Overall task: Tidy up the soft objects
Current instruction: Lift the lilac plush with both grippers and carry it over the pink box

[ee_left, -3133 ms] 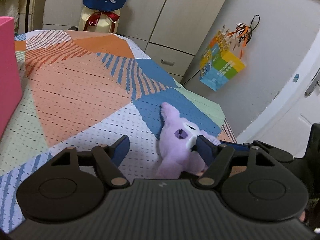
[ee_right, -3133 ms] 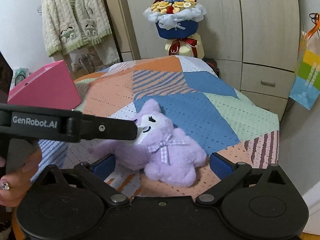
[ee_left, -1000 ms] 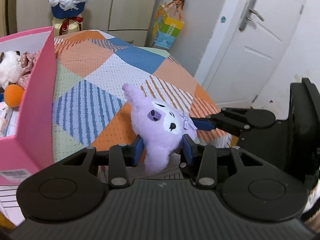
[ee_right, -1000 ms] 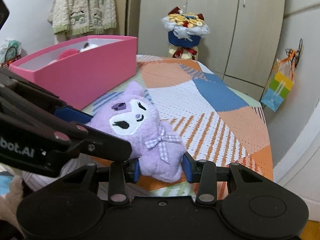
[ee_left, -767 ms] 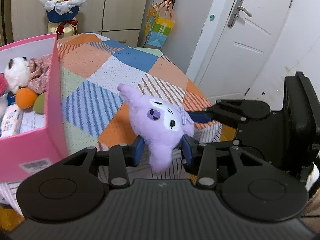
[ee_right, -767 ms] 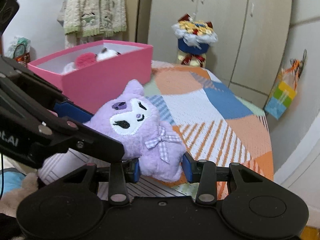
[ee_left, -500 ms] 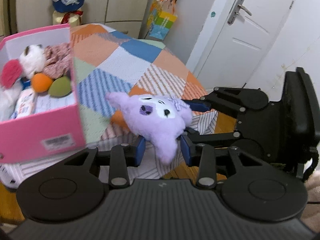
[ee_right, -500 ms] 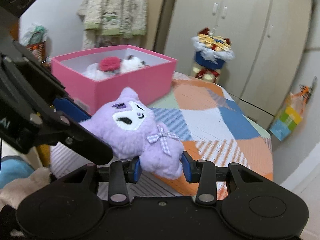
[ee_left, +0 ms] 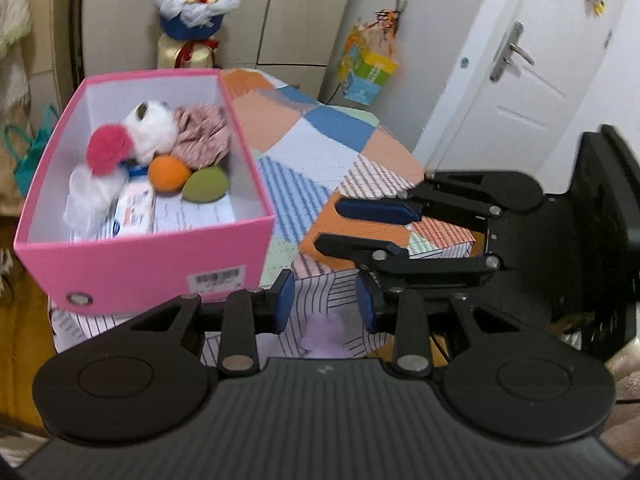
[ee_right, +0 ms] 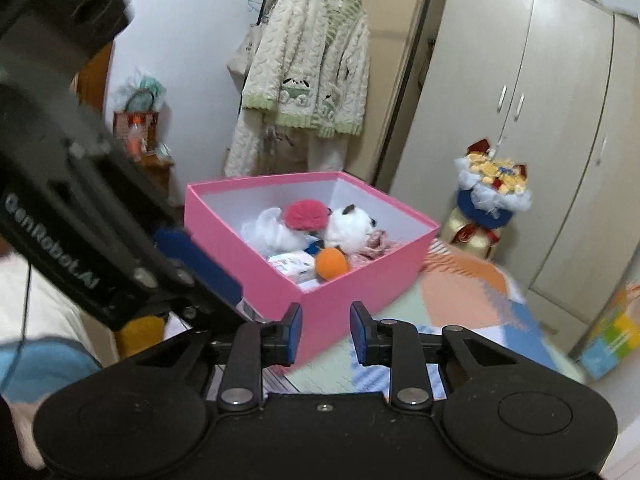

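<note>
The purple plush (ee_left: 323,338) shows only as a small blurred patch low between my left gripper's fingers, below the bed edge. My left gripper (ee_left: 325,306) has a gap between its pads with nothing held in it. My right gripper (ee_right: 325,334) is also empty, jaws a little apart; it also shows in the left wrist view (ee_left: 360,224). The pink box (ee_left: 144,256) sits on the bed with soft toys inside: a red pompom (ee_left: 108,152), a white plush (ee_left: 150,134), an orange ball (ee_left: 169,174) and a green one (ee_left: 206,189). The box also shows in the right wrist view (ee_right: 360,276).
The patchwork bed cover (ee_left: 320,148) runs right of the box. A flower bouquet (ee_left: 192,12) stands by the wardrobe. A cream cardigan (ee_right: 304,76) hangs on a rack behind the box. A white door (ee_left: 532,80) is at the right.
Both grippers were shut on the purple plush and lifting it toward the box; now both have let go and the plush has dropped out of their jaws.
</note>
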The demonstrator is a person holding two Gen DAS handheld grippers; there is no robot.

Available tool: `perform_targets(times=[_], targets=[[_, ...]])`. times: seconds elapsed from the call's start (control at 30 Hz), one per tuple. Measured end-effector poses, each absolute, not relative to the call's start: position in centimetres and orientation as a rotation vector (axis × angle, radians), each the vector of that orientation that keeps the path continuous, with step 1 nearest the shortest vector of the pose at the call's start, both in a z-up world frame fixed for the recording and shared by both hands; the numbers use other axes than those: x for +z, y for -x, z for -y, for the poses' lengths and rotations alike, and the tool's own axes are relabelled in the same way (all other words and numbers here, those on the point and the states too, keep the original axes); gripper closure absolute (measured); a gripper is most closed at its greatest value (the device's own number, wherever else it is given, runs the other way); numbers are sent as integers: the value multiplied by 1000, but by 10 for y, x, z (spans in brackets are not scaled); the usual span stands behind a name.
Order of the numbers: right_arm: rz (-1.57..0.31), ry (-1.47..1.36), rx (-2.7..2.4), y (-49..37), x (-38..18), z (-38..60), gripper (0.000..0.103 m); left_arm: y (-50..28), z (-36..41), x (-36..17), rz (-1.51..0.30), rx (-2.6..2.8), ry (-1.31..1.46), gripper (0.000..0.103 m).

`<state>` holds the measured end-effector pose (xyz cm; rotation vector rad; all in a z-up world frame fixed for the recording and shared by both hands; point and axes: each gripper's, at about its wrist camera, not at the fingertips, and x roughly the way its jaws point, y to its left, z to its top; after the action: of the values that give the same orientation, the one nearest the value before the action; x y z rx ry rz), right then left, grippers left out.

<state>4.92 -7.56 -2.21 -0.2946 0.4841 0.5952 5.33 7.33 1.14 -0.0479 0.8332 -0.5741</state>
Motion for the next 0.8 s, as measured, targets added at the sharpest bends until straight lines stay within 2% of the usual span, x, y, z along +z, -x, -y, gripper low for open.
perform_targets(times=[0.3, 0.47, 0.53, 0.7, 0.8], targets=[[-794, 94, 719, -64, -69, 105, 69, -61, -72, -34, -904, -642, 47, 69], [-924, 81, 726, -56, -105, 111, 58, -64, -55, -62, -964, -688, 13, 68], [-971, 87, 733, -53, -119, 110, 49, -66, -50, -73, -981, -696, 8, 66], [-1061, 86, 731, -56, -150, 111, 35, -72, -38, -102, -1022, -695, -27, 62], [-1091, 95, 721, -58, -166, 111, 32, -77, -34, -120, -1044, -688, -43, 62]])
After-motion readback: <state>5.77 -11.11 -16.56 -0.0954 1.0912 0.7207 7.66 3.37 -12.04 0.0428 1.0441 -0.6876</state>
